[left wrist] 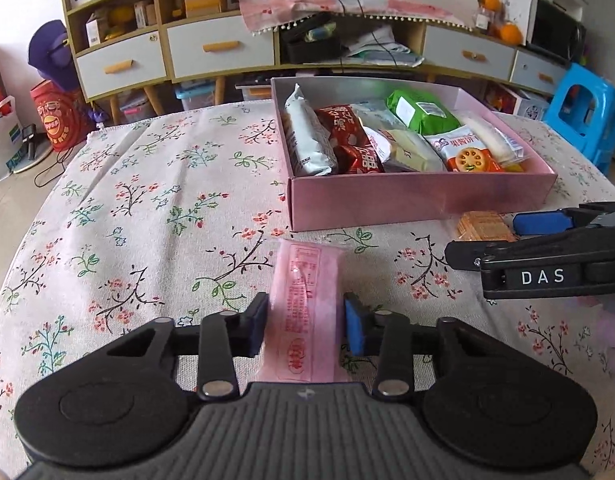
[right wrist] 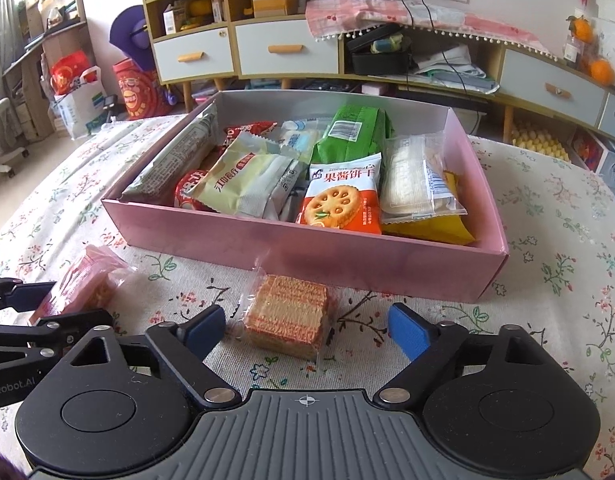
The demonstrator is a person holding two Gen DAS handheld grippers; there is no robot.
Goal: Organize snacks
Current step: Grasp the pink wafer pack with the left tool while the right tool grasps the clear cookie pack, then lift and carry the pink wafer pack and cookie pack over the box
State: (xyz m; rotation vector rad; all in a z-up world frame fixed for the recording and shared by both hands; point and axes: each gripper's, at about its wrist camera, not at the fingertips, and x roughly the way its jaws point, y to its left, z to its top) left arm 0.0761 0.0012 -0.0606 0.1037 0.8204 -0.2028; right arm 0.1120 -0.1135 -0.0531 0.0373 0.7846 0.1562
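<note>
A pink wafer packet (left wrist: 307, 304) lies on the floral tablecloth in front of the pink snack box (left wrist: 419, 200). My left gripper (left wrist: 306, 328) is shut on it, one blue pad against each long side. In the right wrist view the same packet (right wrist: 83, 280) shows at the left edge with the left gripper (right wrist: 73, 304) around it. A clear-wrapped stack of orange wafers (right wrist: 287, 316) lies just before the box (right wrist: 307, 252). My right gripper (right wrist: 307, 332) stands open around the wafers, with a gap at each pad. The box holds several snack packets.
The box sits at the table's far middle, its front wall close behind both packets. The tablecloth (left wrist: 147, 208) stretches bare to the left. Beyond the table stand a low cabinet (left wrist: 219, 48) with drawers, bags on the floor and a blue stool (left wrist: 583, 116).
</note>
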